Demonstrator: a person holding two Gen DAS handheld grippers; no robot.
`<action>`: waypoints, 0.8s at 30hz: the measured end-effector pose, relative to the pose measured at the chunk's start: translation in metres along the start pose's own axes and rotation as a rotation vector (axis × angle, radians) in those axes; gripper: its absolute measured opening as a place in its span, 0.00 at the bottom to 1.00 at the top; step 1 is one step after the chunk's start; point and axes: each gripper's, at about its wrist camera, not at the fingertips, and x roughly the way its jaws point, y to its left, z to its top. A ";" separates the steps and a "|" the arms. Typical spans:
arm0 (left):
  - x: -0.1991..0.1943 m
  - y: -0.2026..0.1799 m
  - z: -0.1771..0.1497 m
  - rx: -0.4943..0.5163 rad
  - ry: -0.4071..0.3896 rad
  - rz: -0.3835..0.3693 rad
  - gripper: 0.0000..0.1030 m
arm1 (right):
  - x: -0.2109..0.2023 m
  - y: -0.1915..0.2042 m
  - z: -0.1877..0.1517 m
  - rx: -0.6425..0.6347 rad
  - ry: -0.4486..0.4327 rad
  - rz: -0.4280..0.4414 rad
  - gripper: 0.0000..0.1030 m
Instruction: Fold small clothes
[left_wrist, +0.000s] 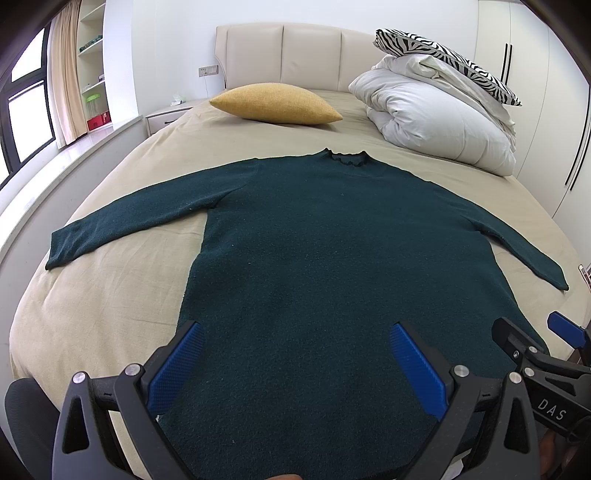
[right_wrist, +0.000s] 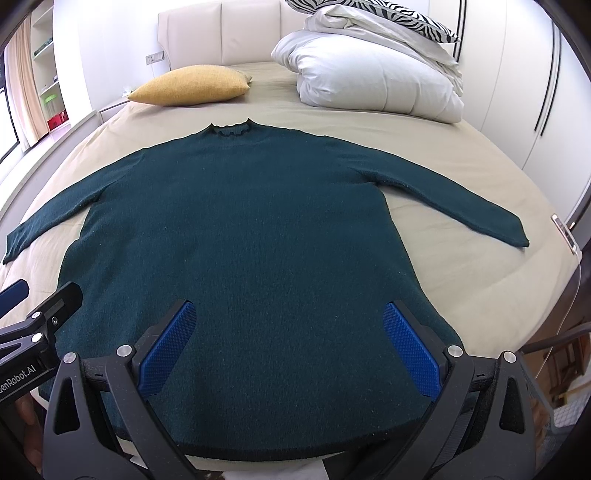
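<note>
A dark green long-sleeved sweater (left_wrist: 314, 240) lies flat on the beige bed (left_wrist: 110, 295), collar away from me, both sleeves spread out to the sides. It also shows in the right wrist view (right_wrist: 240, 221). My left gripper (left_wrist: 295, 332) is open and empty, hovering over the sweater's lower left part near the hem. My right gripper (right_wrist: 290, 310) is open and empty over the lower right part of the hem. Each gripper shows at the edge of the other's view.
A yellow cushion (left_wrist: 275, 103) lies near the headboard. A folded white duvet (left_wrist: 436, 114) with a zebra pillow (left_wrist: 443, 55) is stacked at the far right of the bed. A nightstand (left_wrist: 166, 114) and a window ledge are on the left, wardrobes on the right.
</note>
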 end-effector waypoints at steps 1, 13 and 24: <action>0.000 0.000 0.000 0.000 0.000 0.000 1.00 | 0.000 0.000 0.000 0.000 0.000 0.000 1.00; 0.000 -0.002 -0.002 -0.001 0.002 -0.001 1.00 | 0.001 0.001 -0.004 -0.002 0.006 -0.001 1.00; 0.002 0.000 -0.011 0.006 -0.007 -0.017 1.00 | 0.006 0.001 -0.001 -0.003 0.020 -0.001 1.00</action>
